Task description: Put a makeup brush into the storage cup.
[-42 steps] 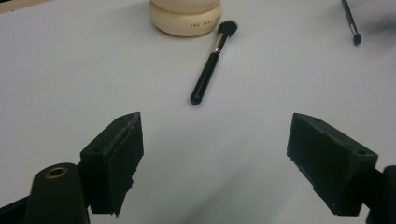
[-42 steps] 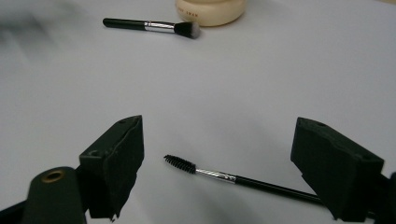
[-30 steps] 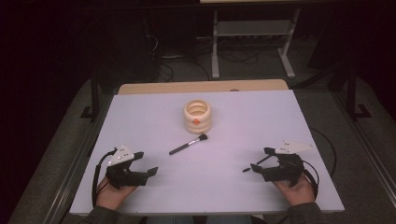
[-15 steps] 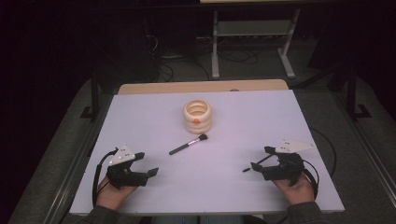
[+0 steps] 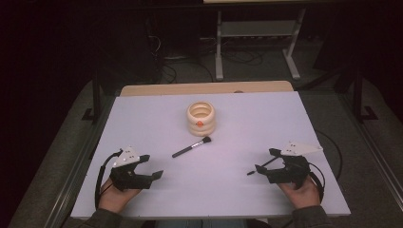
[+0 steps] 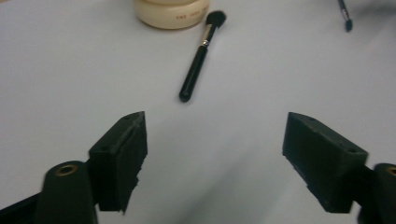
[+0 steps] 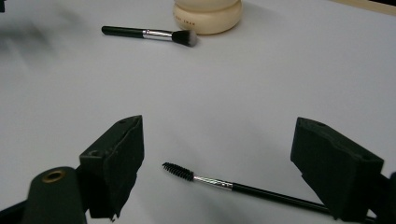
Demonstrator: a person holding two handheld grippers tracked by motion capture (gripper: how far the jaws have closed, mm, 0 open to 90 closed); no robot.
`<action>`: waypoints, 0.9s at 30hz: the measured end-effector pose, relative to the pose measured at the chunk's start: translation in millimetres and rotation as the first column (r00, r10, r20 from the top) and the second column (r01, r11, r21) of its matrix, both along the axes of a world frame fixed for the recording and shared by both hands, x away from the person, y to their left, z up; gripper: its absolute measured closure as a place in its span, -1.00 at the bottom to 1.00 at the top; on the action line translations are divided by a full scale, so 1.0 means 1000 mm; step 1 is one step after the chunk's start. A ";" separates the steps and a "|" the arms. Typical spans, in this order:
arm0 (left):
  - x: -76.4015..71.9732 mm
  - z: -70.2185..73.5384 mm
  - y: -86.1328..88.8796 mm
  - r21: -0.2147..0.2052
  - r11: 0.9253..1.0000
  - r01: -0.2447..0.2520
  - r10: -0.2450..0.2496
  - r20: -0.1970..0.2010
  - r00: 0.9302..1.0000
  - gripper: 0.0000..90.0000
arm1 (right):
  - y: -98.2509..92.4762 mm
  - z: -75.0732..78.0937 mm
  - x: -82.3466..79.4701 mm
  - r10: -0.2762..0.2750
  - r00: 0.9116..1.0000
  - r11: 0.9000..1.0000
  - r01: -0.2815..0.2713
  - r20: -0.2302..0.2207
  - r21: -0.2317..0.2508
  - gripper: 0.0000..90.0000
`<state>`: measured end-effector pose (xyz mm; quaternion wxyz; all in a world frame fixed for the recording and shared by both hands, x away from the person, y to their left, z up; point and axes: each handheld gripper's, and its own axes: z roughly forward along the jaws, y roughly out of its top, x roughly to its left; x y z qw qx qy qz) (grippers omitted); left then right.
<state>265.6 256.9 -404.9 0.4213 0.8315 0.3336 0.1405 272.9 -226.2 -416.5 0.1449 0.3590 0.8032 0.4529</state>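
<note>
I am holding my right gripper (image 7: 219, 158) wide open around the little spoolie brush (image 7: 243, 185) lying near me, pinching nothing. My left gripper (image 6: 215, 158), also empty, has just been closing slightly. Next, I squeeze gently.

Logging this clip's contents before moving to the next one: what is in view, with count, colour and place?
holder: 1, cream, ribbed, upright at the table's middle, far side.
brush: 1, black handle, dark bristles, flat on the table just in front of the holder.
spoolie: 1, black with silver band, flat on the table between the right gripper's open jaws, untouched.
table: 1, white top, wooden far edge.
left gripper: 1, black, near left, open, nothing between its jaws.
right gripper: 1, black, near right, open.
</note>
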 end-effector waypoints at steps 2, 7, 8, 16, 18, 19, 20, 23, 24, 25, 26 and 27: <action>0.001 0.001 -0.001 0.012 1.000 0.010 -0.010 -0.001 1.000 -0.48 | 0.000 0.001 0.000 0.001 1.000 1.000 -0.001 0.003 -0.001 -0.64; 0.007 0.008 -0.006 0.019 1.000 0.019 -0.019 -0.003 1.000 -0.47 | -0.003 0.003 0.000 -0.001 1.000 1.000 0.001 0.009 0.008 -0.64; 0.009 0.010 -0.007 0.035 0.999 0.025 -0.025 -0.001 1.000 -0.47 | -0.003 0.003 0.000 -0.002 1.000 1.000 0.002 0.008 0.008 -0.63; 0.034 0.023 -0.021 0.061 0.996 0.059 -0.057 -0.025 0.998 -0.48 | -0.006 0.001 0.002 -0.002 1.000 1.000 0.003 -0.008 0.021 -0.63; 0.040 0.024 -0.027 0.073 0.995 0.072 -0.069 -0.038 0.997 -0.47 | -0.006 0.001 0.002 0.001 1.000 1.000 -0.001 -0.008 0.022 -0.63; 0.040 0.024 -0.027 0.073 0.995 0.072 -0.069 -0.038 0.997 -0.47 | -0.006 0.001 0.002 0.001 1.000 1.000 -0.001 -0.008 0.022 -0.63; 0.042 0.025 -0.030 0.083 0.994 0.077 -0.074 -0.039 0.996 -0.47 | -0.006 0.001 0.002 0.002 1.000 1.000 -0.002 -0.009 0.022 -0.63; 0.051 0.028 -0.037 0.107 0.990 0.097 -0.091 -0.059 0.994 -0.47 | -0.005 0.001 0.004 0.004 1.000 1.000 -0.004 -0.008 0.022 -0.62; 0.056 0.029 -0.043 0.129 0.986 0.109 -0.101 -0.064 0.993 -0.46 | -0.005 0.001 0.004 0.007 1.000 1.000 -0.007 -0.016 0.025 -0.62; 0.056 0.029 -0.043 0.129 0.986 0.109 -0.101 -0.064 0.993 -0.44 | -0.005 0.001 0.004 0.007 1.000 1.000 -0.007 -0.016 0.025 -0.62; 0.060 0.031 -0.047 0.145 0.982 0.122 -0.113 -0.065 0.991 -0.44 | -0.005 0.000 0.004 0.007 1.000 1.000 -0.007 -0.016 0.022 -0.62; 0.063 0.031 -0.050 0.154 0.980 0.127 -0.117 -0.073 0.990 -0.43 | -0.005 0.000 0.005 0.010 1.000 1.000 -0.010 -0.015 0.019 -0.62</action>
